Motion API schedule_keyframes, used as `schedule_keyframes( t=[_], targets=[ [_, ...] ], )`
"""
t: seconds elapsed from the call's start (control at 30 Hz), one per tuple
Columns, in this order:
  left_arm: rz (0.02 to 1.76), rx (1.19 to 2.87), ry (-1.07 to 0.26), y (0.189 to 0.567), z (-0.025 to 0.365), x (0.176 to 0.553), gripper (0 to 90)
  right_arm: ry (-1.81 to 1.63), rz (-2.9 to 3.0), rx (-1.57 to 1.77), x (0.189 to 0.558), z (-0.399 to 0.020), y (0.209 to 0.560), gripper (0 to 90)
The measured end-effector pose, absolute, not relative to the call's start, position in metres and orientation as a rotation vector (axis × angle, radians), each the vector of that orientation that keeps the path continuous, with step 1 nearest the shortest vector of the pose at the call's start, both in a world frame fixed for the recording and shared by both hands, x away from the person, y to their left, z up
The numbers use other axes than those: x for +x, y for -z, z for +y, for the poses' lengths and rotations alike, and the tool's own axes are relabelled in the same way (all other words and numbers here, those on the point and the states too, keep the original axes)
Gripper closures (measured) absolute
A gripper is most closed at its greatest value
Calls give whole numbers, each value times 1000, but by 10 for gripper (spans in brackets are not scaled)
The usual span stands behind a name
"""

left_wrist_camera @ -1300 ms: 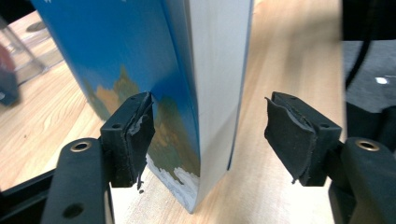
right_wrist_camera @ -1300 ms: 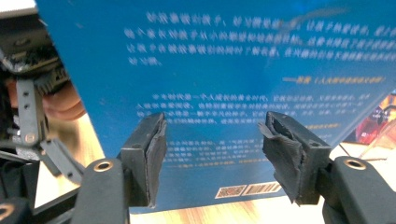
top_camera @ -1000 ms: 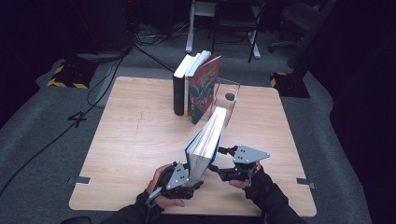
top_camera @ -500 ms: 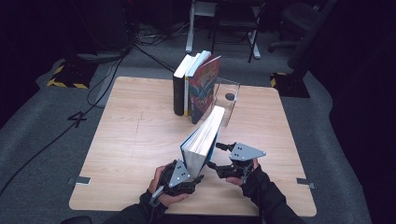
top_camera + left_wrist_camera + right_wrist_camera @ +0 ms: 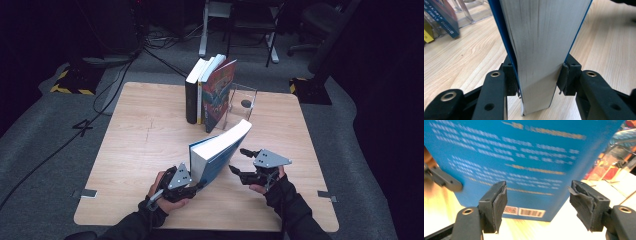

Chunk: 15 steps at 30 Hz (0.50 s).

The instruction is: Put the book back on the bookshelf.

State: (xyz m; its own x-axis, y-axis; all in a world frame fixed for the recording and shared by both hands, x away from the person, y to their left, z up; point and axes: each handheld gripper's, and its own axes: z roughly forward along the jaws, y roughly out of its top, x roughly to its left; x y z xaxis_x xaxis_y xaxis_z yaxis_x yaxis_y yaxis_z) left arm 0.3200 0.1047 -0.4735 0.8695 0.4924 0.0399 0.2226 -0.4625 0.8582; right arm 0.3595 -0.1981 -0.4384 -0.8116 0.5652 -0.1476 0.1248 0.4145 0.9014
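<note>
The left tool (image 5: 192, 186), its jaws just closing, clamps the bottom corner of the blue book (image 5: 220, 152) tilted above the desk (image 5: 140, 150), the right tool (image 5: 239, 161) waits open and empty beside it, and shelving with the standing books (image 5: 210, 92) remains.

A: The book (image 5: 220, 152) has a bright blue cover with pale rows of print and a white barcode patch; its page block is off-white.

B: The table (image 5: 145, 145) is light wood grain, and both grippers (image 5: 186, 181) (image 5: 242, 161) are black.
</note>
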Motion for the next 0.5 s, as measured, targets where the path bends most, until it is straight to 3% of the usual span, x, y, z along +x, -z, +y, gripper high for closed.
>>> schedule_keyframes(
  t=[0.5],
  targets=[
    [347, 2127, -123, 470, 158, 329, 591, -1381, 2348, 548, 362, -193, 450, 282]
  ],
)
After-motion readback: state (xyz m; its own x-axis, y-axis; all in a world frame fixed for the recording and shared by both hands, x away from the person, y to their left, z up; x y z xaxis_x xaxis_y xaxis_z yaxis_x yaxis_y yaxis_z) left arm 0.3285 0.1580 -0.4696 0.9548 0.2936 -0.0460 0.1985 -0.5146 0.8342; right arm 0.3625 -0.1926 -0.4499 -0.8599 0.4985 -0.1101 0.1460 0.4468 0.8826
